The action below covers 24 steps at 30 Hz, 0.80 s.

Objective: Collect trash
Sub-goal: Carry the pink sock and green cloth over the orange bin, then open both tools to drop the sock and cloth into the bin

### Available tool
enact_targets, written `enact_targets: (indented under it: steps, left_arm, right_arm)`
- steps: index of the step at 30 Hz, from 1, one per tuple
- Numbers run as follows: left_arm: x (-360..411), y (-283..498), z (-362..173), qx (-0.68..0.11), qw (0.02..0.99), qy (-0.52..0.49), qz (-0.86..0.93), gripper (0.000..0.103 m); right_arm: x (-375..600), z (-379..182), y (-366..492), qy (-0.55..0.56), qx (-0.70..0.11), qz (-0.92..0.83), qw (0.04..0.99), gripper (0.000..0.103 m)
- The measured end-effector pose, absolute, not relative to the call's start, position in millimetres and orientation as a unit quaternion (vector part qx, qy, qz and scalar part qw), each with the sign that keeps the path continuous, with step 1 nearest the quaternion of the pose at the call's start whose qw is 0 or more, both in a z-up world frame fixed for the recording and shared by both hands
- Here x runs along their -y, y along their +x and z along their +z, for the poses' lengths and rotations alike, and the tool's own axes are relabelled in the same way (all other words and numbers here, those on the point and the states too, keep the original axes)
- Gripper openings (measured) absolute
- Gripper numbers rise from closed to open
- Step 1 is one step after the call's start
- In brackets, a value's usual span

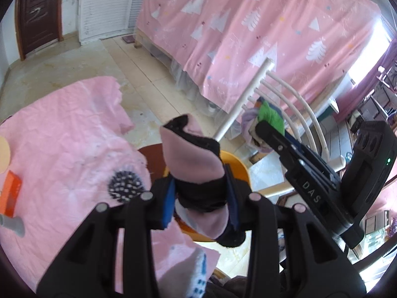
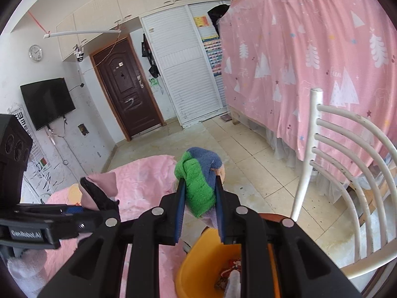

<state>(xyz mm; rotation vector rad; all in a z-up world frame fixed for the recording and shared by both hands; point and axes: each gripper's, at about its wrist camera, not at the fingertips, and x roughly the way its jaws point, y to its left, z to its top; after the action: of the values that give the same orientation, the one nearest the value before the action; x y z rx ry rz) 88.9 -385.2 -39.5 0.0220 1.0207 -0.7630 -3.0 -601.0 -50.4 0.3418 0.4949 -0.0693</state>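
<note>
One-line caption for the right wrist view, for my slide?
Right gripper clamps a green-and-blue cloth above the orange bin.

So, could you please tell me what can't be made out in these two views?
- Orange bin: the right wrist view shows a red wrapper inside; the right tongs hide the rest.
- Pink-and-black cloth: the left tongs cover its lower end.
- Green-and-blue cloth: its underside is hidden.

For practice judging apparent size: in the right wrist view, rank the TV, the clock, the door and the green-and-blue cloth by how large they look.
1. Door
2. TV, cloth: about alike; the cloth sits close to the camera, so unranked
3. Clock
</note>
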Motion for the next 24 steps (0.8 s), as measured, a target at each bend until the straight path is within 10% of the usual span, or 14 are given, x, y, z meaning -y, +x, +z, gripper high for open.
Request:
enact_targets:
  steps: [5, 14, 18, 24]
  left_arm:
    - [405, 86, -48, -0.487, 0.79, 0.018, -0.371, 0.056]
    - [409, 85, -48, -0.487, 0.795, 0.024, -0.361, 0.056]
    - [401, 84, -42, -0.481, 0.8, 0.02, -0.359, 0.056]
    - [386, 84, -33, -0.474, 0.806, 0.011, -0.355, 0.056]
  right_arm:
    - [624, -61, -15, 0.189, -0.243, -0.049, 0.95, 0.011]
    - [626, -70, -10, 0.192, -0.258, -0.038, 0.946, 0.013]
    - [626, -69, -8, 0.204, -0.257, -0.034, 0.944, 0.035]
    - [613, -65, -5, 0.198, -0.257, -0.031, 0.945, 0.042]
